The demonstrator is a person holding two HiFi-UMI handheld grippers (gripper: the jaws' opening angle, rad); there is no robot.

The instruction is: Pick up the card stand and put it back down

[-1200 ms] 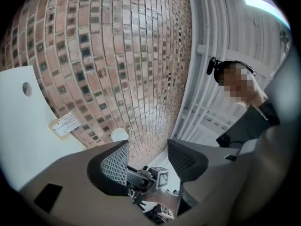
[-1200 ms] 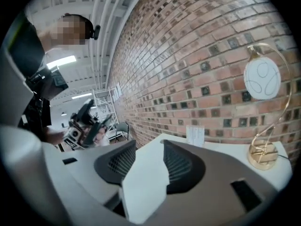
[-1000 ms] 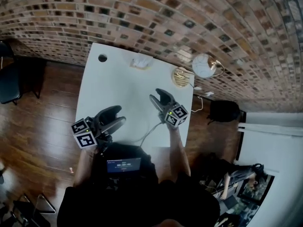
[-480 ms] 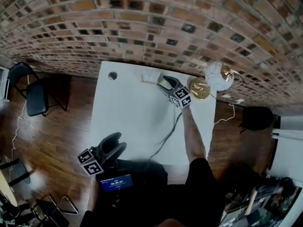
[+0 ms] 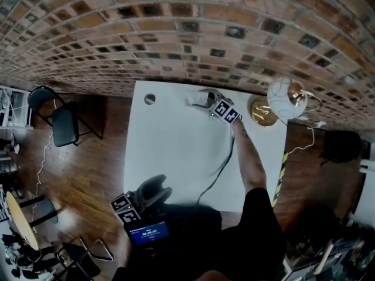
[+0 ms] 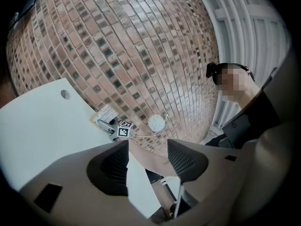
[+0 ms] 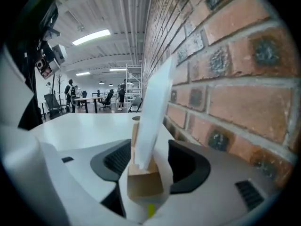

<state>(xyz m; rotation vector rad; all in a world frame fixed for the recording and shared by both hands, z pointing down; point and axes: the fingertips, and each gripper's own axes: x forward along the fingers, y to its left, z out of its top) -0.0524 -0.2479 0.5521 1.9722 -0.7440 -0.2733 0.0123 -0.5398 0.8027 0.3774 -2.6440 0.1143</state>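
The card stand is a small wooden block holding an upright white card. It stands at the far edge of the white table, close to the brick wall. My right gripper reaches around it. Its jaws have just been opening, and the block sits between them with a gap at the right pad. The head view shows this gripper beside the stand. My left gripper hovers open and empty at the table's near edge. In its own view the left gripper looks across the table at the stand.
A lamp with a white globe and a brass base stands at the table's far right. A round hole marks the far left corner. A black cable crosses the table. A black chair stands on the wooden floor to the left.
My right gripper has travelled from mid-table to the far edge and now straddles the card stand. The left gripper has sunk toward the near edge. The head view has shifted.
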